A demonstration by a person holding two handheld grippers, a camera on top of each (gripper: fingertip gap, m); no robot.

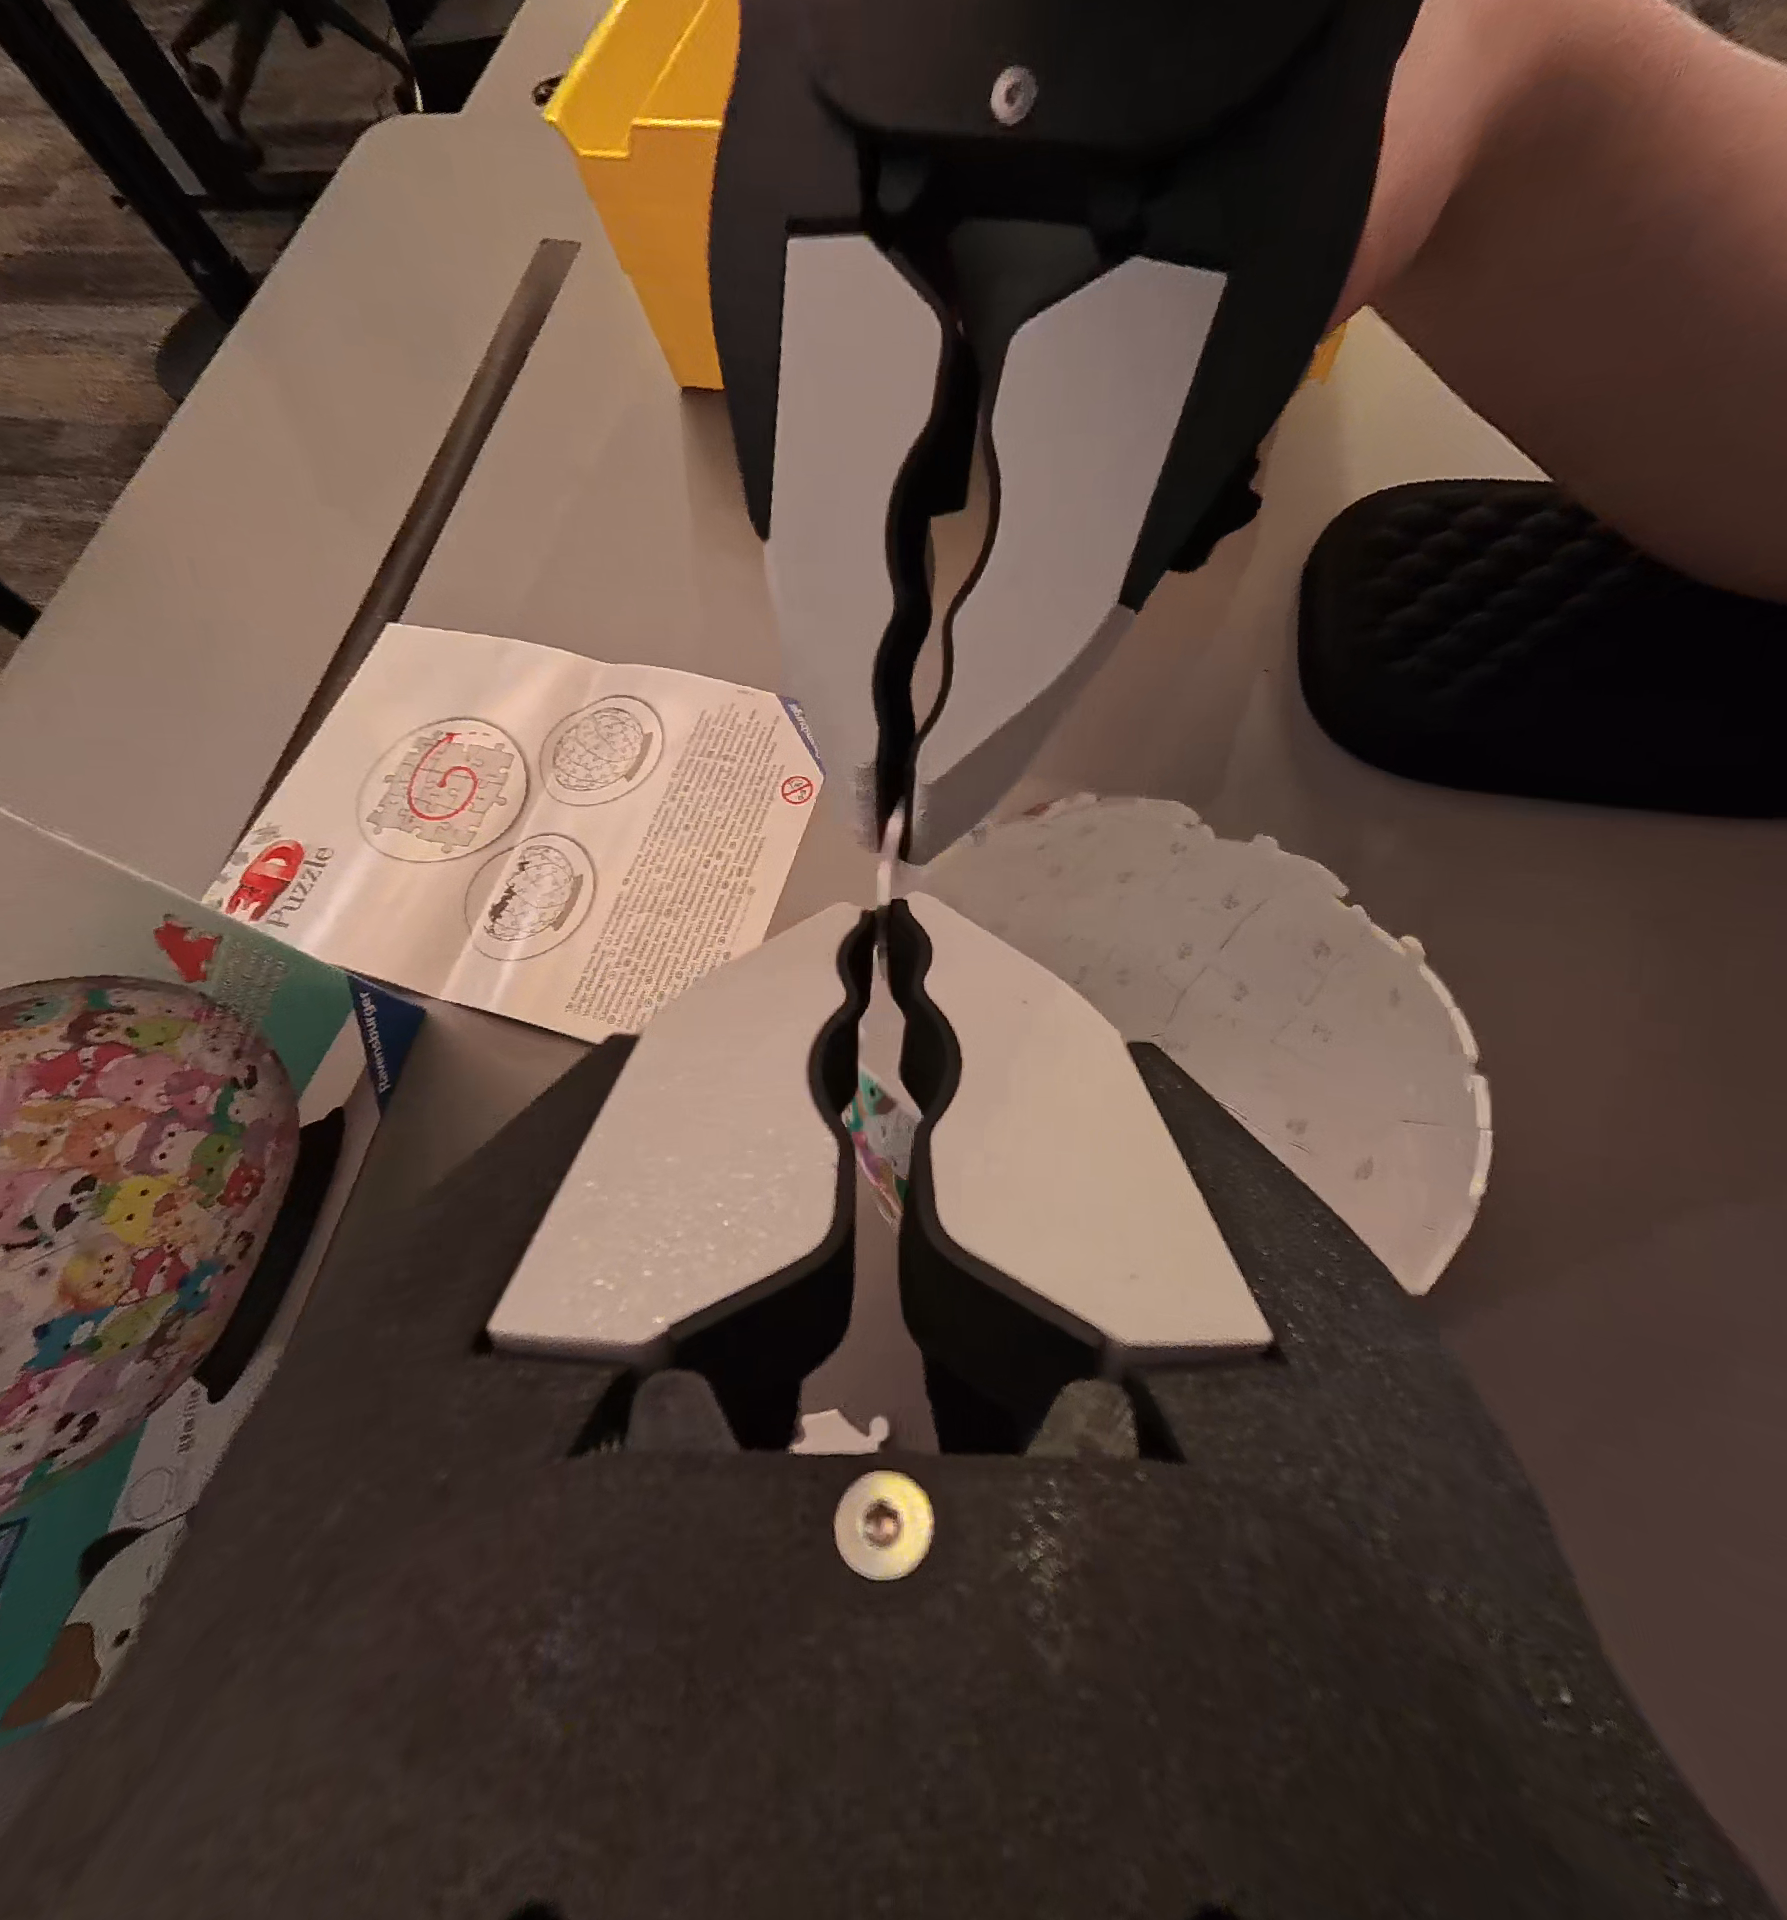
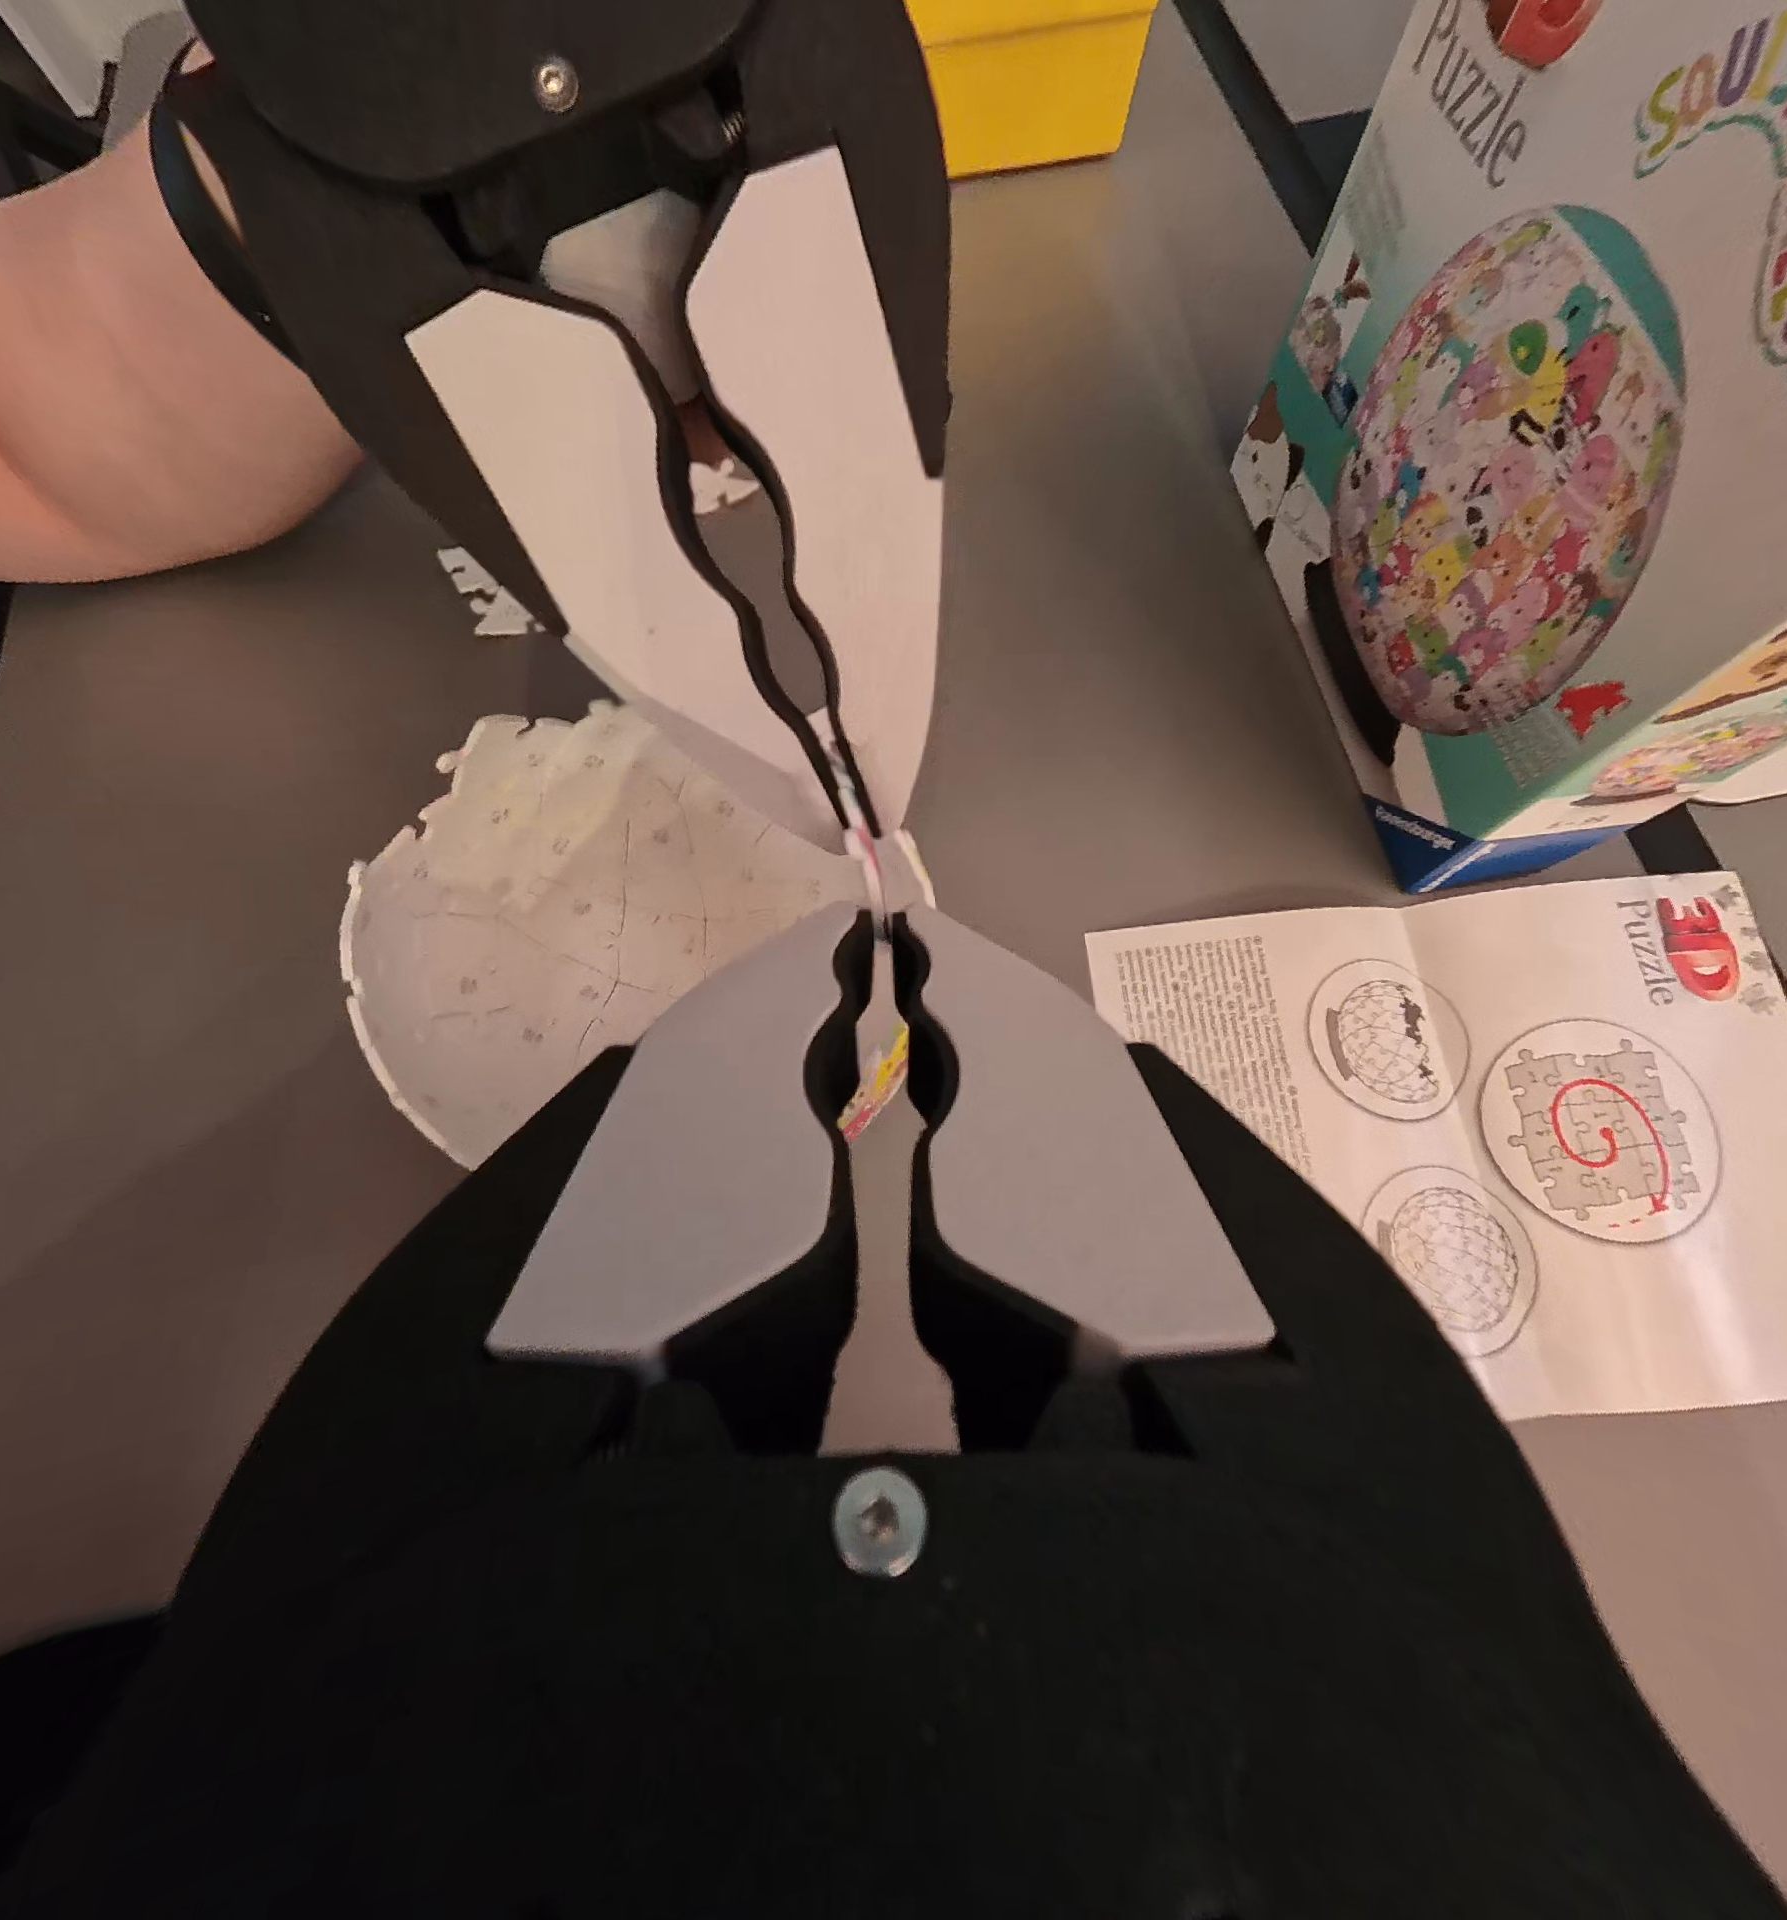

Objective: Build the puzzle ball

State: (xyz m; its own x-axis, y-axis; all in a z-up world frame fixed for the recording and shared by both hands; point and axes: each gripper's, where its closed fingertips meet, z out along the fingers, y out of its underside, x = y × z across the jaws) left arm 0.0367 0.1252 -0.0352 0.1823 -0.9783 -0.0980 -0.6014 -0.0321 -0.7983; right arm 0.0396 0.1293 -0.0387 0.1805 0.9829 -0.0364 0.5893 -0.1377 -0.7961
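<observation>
Grippers meet tip to tip, left gripper [image 1: 884, 920] and right gripper [image 2: 881, 925] fingers seemingly clamped on small puzzle pieces [image 2: 881, 862]

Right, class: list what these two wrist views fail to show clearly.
- Small puzzle pieces pinched tip to tip: left gripper and right gripper fingers hide their shapes.
- White curved half-built puzzle shell: printed outer face unseen.
- Yellow plastic bin: cut off by the frame edge.

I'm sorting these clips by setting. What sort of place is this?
Probably an office or workroom: a grey desk with a cable slot, carpet and chair legs beyond it, and a black wrist rest. A puzzle box and instruction sheet lie on it.
</observation>
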